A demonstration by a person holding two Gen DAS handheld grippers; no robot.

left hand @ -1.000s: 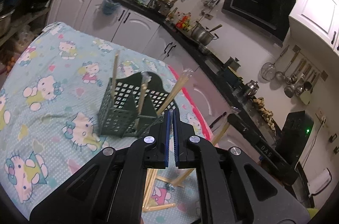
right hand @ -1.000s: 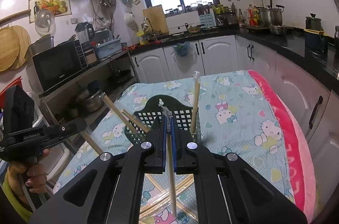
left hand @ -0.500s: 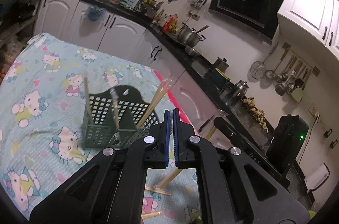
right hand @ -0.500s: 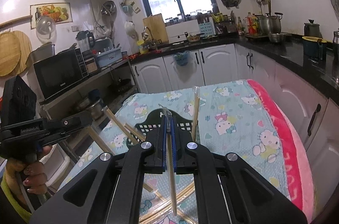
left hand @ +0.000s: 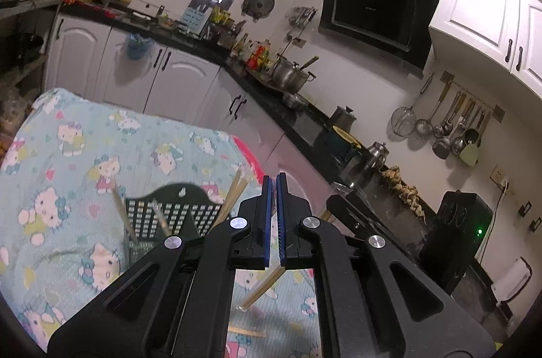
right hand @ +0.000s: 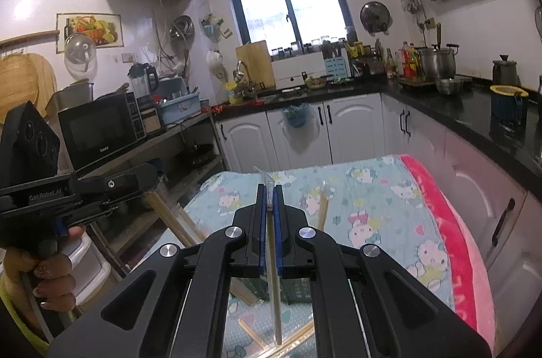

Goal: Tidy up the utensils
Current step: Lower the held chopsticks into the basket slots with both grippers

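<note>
A dark green lattice basket stands on the cartoon-cat tablecloth, with several wrapped chopsticks leaning in it. My left gripper is above and just right of the basket, shut, with nothing visible between its pads. My right gripper is shut on one wooden chopstick, which hangs down over the basket. From the left wrist, that chopstick slants below the right gripper. The left gripper shows at the left in the right wrist view, held by a hand.
Loose chopsticks lie on the cloth below the grippers, and also show from the left wrist. A pink blanket edge marks the table's right side. White cabinets and a dark counter run behind; a microwave sits on shelving at left.
Both grippers have risen, so the basket sits lower and smaller in both views. The right gripper still grips its chopstick; the left stays shut.
</note>
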